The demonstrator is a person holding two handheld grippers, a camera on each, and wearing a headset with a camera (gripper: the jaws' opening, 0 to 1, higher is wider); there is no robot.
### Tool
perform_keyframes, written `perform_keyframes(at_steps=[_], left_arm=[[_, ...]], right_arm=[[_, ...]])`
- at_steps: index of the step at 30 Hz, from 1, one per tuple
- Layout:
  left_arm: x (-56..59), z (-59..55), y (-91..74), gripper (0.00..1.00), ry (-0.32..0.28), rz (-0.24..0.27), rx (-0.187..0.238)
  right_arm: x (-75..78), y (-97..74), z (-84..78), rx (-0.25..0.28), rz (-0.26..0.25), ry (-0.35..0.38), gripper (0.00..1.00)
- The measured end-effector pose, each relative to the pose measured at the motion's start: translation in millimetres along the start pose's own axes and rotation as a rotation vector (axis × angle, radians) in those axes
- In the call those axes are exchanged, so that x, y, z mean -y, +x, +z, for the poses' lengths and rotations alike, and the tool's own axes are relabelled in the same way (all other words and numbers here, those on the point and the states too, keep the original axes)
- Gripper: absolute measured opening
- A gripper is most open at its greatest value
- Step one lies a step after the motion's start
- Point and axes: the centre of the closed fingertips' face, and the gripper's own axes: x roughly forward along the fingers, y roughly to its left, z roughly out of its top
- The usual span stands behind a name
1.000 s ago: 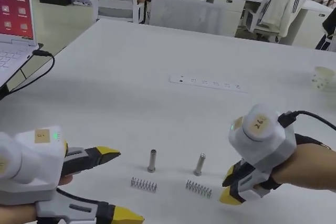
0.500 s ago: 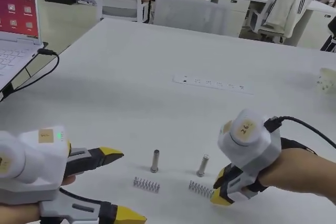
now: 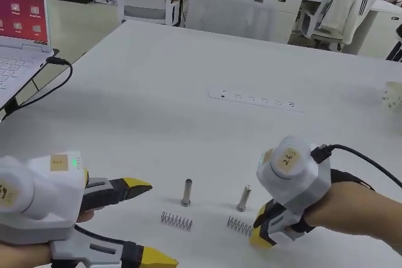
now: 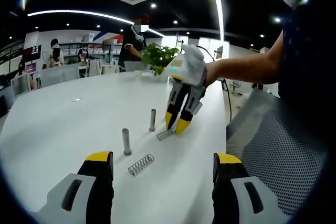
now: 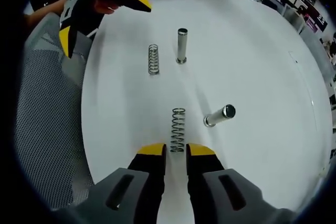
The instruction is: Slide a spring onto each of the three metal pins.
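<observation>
Two metal pins stand upright on the white table, the left pin (image 3: 186, 192) and the right pin (image 3: 244, 198). In front of each lies a spring: the left spring (image 3: 176, 220) and the right spring (image 3: 239, 225). My right gripper (image 3: 259, 235) is low at the right spring's end. In the right gripper view its jaws (image 5: 177, 150) stand a narrow gap apart around the near end of that spring (image 5: 178, 127), which lies flat. My left gripper (image 3: 147, 221) is wide open at the lower left, short of the left spring (image 4: 140, 164), with nothing between its jaws (image 4: 163, 160).
A laptop (image 3: 19, 23) with a dark cable (image 3: 44, 89) sits at the table's left edge. A white power strip (image 3: 254, 100) lies across the middle. A cup (image 3: 393, 98) stands at the far right. Chairs line the far edge.
My right gripper has moved left and down to the right spring, so its tips now flank the spring's end. The left gripper has barely shifted.
</observation>
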Motion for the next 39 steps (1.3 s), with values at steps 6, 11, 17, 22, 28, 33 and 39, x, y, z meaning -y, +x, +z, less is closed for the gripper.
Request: perform_keyframes(at_steps=[6, 11, 17, 22, 28, 33, 39], left_arm=[[-0.3, -1.0, -0.8, 0.73, -0.004, 0.000, 0.001], [-0.2, -1.5, -0.7, 0.72, -0.005, 0.000, 0.001], [1.9, -0.7, 1.2, 0.70, -0.002, -0.006, 0.002], [2.5, -0.6, 2.1, 0.70, 0.000, -0.010, 0.002], [3.8, 0.4, 3.4, 0.68, 0.006, -0.017, 0.002], [6.3, 0.9, 6.8, 0.66, 0.011, -0.034, -0.001], [7.8, 4.7, 10.2, 0.62, 0.023, -0.056, 0.004]], right_arm=[[1.1, 1.8, 0.0, -0.005, -0.006, -0.006, 0.11], [2.2, 1.9, -0.7, -0.020, -0.021, -0.037, 0.09], [3.4, 1.7, -0.2, -0.024, -0.033, -0.052, 0.08], [4.7, -2.9, 4.0, -0.005, -0.032, -0.040, 0.08], [0.1, -11.6, 8.4, 0.000, -0.026, -0.050, 0.08], [-8.9, -19.8, 15.7, 0.023, 0.001, -0.052, 0.08], [-18.0, -33.0, 24.9, 0.043, 0.019, -0.085, 0.08]])
